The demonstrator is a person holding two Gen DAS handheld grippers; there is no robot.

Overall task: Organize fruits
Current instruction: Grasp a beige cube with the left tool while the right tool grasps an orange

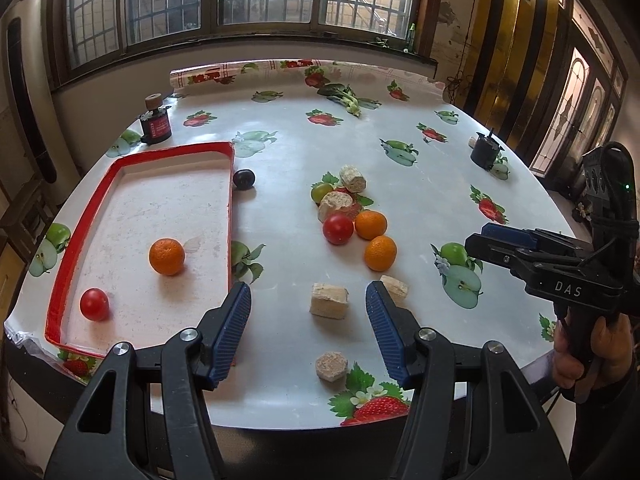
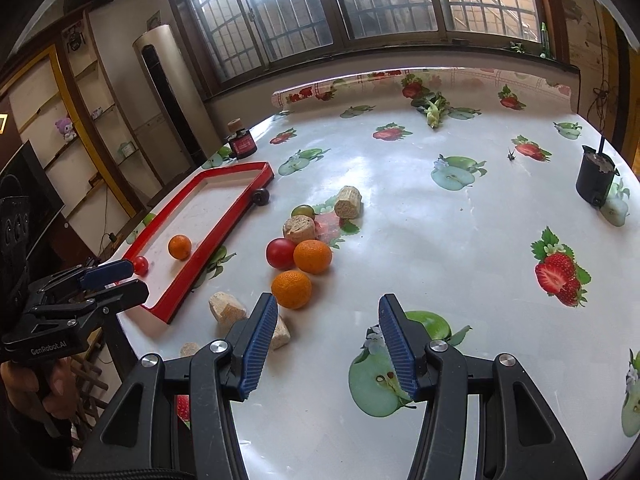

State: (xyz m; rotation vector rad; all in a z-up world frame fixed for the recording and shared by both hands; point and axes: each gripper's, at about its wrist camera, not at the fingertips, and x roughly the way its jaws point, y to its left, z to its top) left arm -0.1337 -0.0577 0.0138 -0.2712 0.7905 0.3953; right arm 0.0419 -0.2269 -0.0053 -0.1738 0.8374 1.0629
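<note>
Left gripper [image 1: 308,320] hovers w/ jaws spread wide, nothing between them, over the table's near edge; right gripper [image 2: 328,332] likewise wide open & empty. Just ahead of the left one sits a pale beige rough-cut block [image 1: 329,300] on the white fruit-print tablecloth [image 1: 420,208]. Red-rimmed shallow white tray [image 1: 230,200] lies to the left — inside it a small red tomato [image 1: 94,304] and a round orange [image 1: 167,256], apart from each other. Mid-table cluster: two loose oranges [image 1: 380,253] touching, red tomato [image 1: 338,229] beside them, green tomato [image 1: 322,191] behind. Dark purple plum [image 1: 243,179] rests just beside the tray's far right corner.
</note>
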